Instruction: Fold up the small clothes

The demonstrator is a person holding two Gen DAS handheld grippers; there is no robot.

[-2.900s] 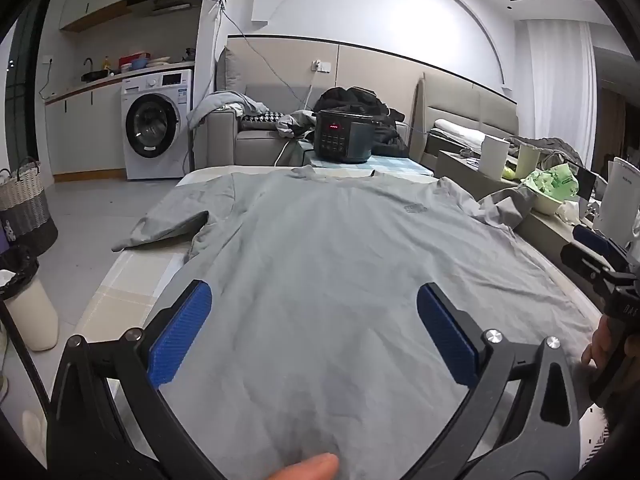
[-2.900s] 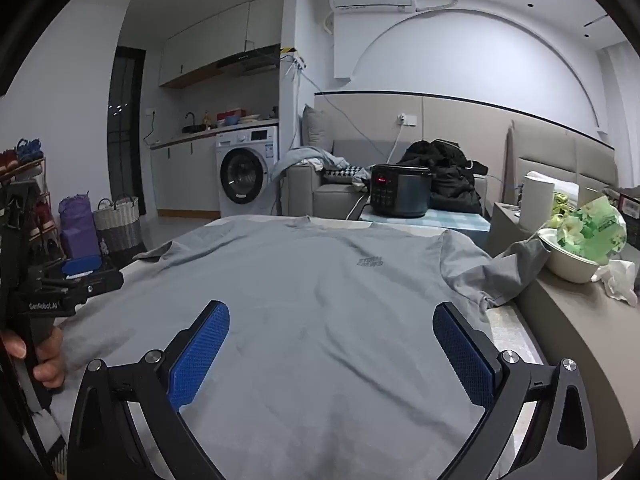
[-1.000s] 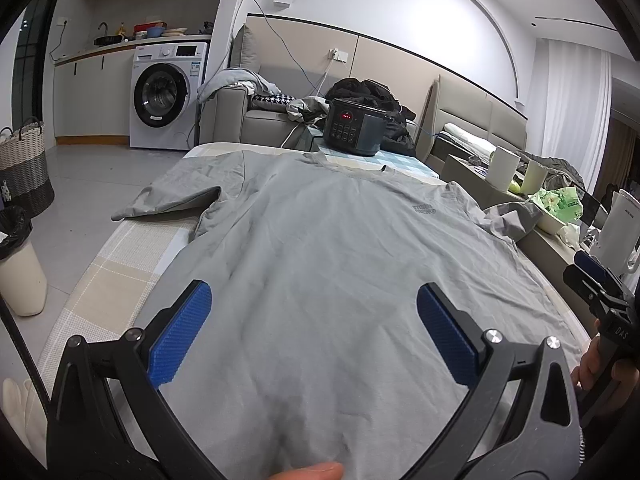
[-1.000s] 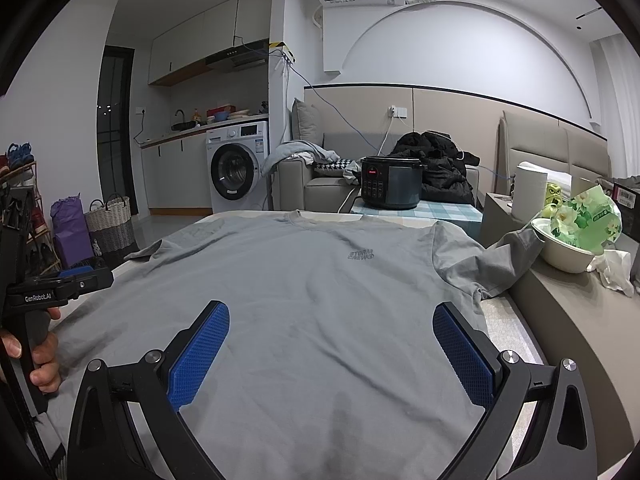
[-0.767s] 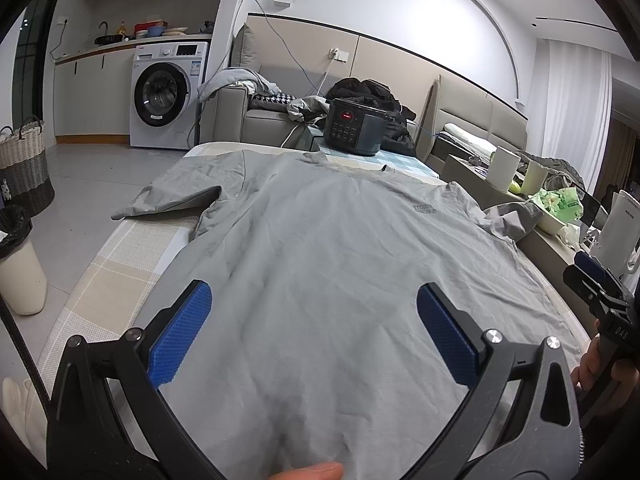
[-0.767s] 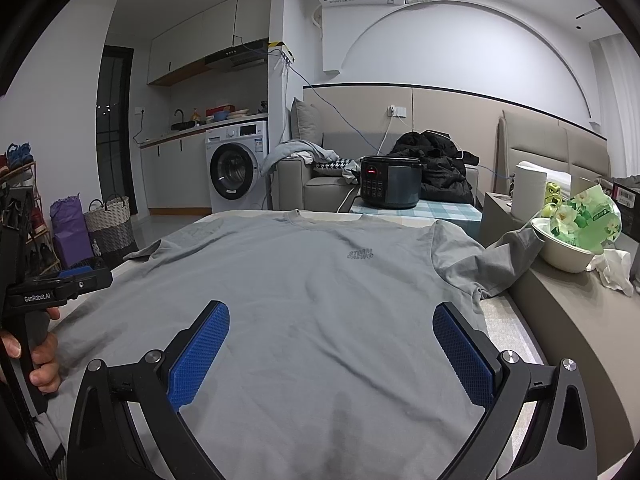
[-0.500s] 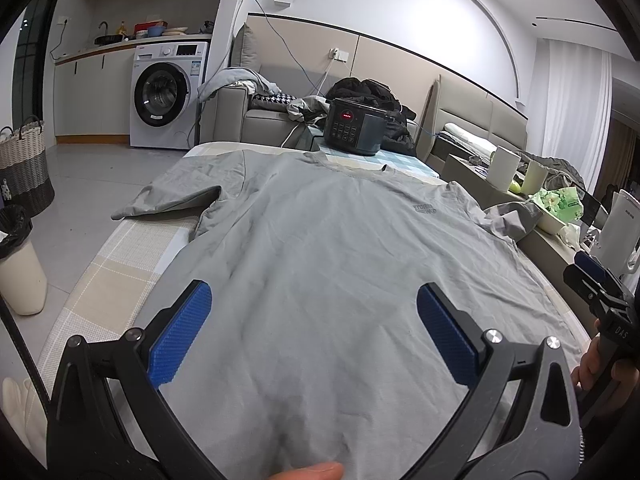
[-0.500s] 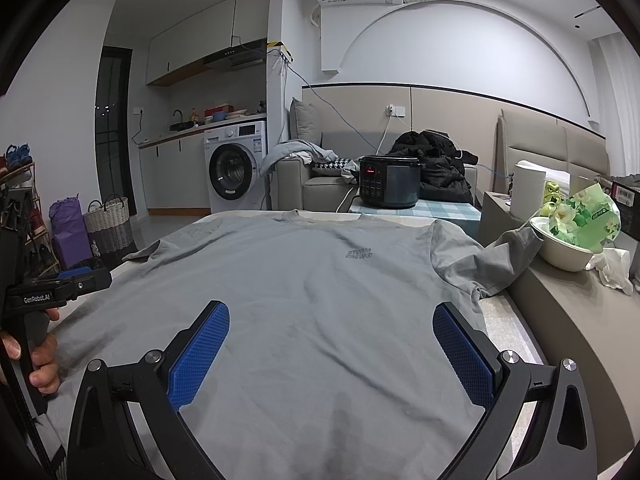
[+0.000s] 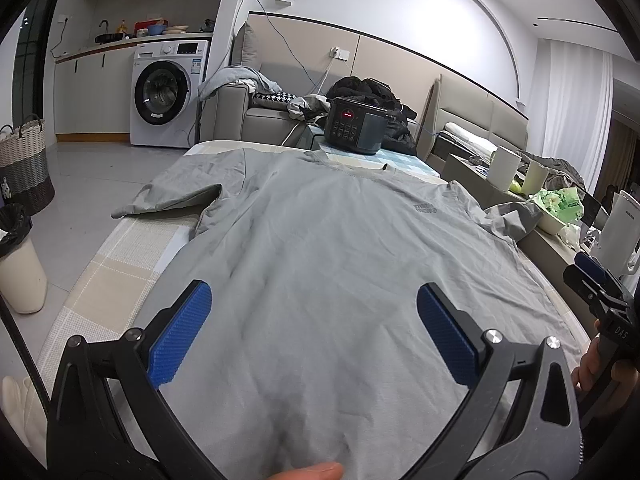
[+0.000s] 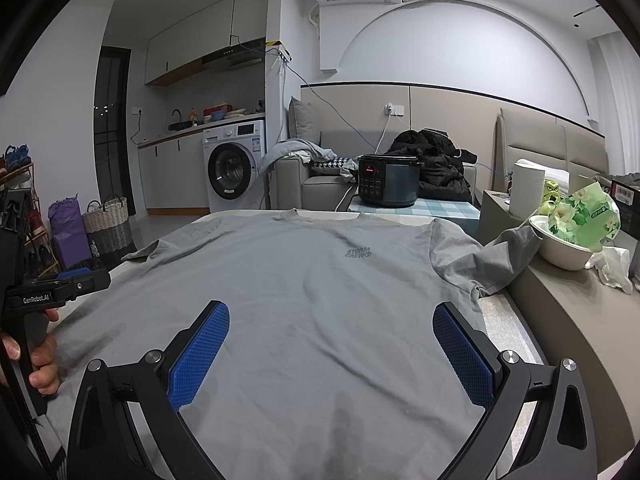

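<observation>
The bed point(image 9: 120, 256) fills most of what I see, its checked beige cover bare along the left edge, and a grey T-shirt point(image 9: 320, 264) lies spread flat across it, front side up, collar toward the far end and hem toward me. Its small dark chest logo point(image 10: 358, 253) reads upside-right from my side. One sleeve lies flat on the cover at the left point(image 9: 172, 200); the other sleeve point(image 10: 492, 260) is rumpled and drapes up onto the grey ledge point(image 10: 568, 308) beside the bed. Past the bed stand a sofa point(image 10: 316, 184) heaped with clothes, a washing machine point(image 9: 168, 96) and a dark pressure cooker point(image 10: 390, 180) on a checked cloth. On the ledge sits a white bowl point(image 10: 560, 248) with a green flowered packet in it. My left gripper point(image 9: 312, 336) hovers above the lower part of the shirt with its blue pads spread wide, holding nothing. My right gripper point(image 10: 330, 356) hangs likewise above the cloth, jaws wide apart and empty. In the left view a fingertip point(image 9: 312, 470) shows at the bottom edge, just beside the hem.
</observation>
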